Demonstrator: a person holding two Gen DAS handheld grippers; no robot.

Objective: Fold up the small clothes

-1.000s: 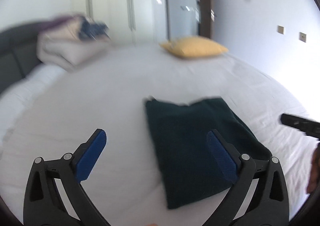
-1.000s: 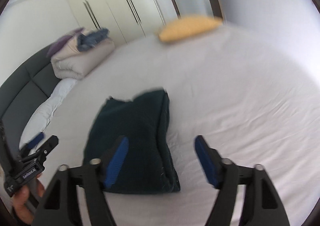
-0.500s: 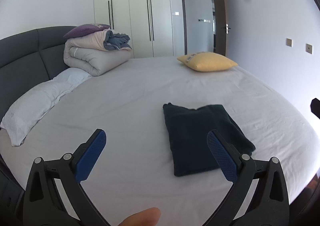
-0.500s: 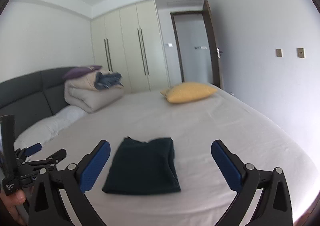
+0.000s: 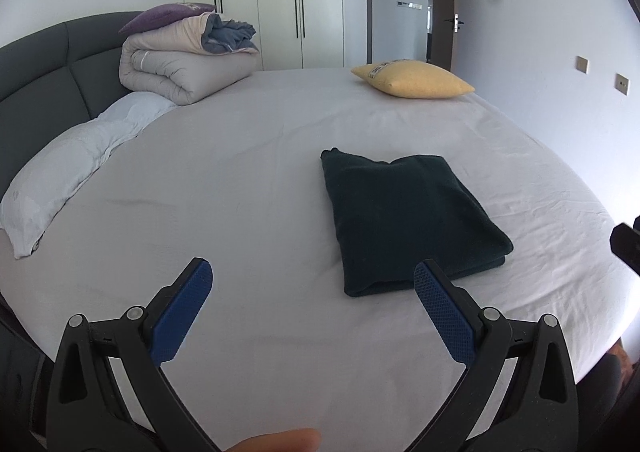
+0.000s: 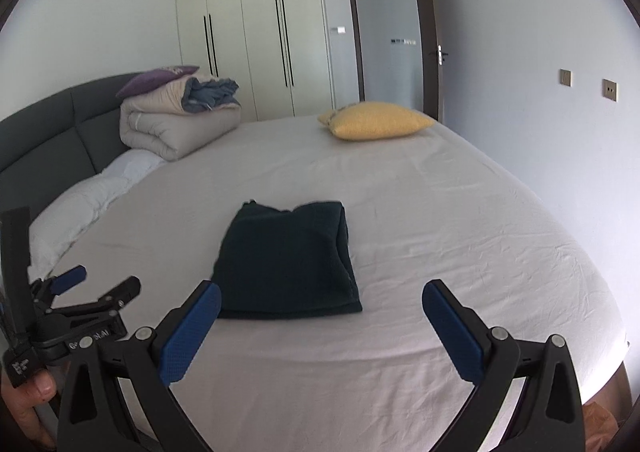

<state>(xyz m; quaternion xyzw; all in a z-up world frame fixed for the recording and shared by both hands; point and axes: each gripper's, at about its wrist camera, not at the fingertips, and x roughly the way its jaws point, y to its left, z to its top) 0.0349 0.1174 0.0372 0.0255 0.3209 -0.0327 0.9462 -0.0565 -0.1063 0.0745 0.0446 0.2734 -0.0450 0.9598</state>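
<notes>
A dark green garment lies folded into a neat rectangle on the white bed sheet. It also shows in the right wrist view. My left gripper is open and empty, held back from the bed's near edge, with the garment ahead and to its right. My right gripper is open and empty, held back with the garment just beyond its left finger. The left gripper also shows at the lower left of the right wrist view.
A yellow pillow lies at the far right of the bed. A rolled beige duvet with a purple cushion on it sits by the grey headboard. A white pillow lies at the left. Wardrobes and a door stand behind.
Both grippers have pulled back and up from the folded garment, which now lies farther off. The views have steadied after the blur.
</notes>
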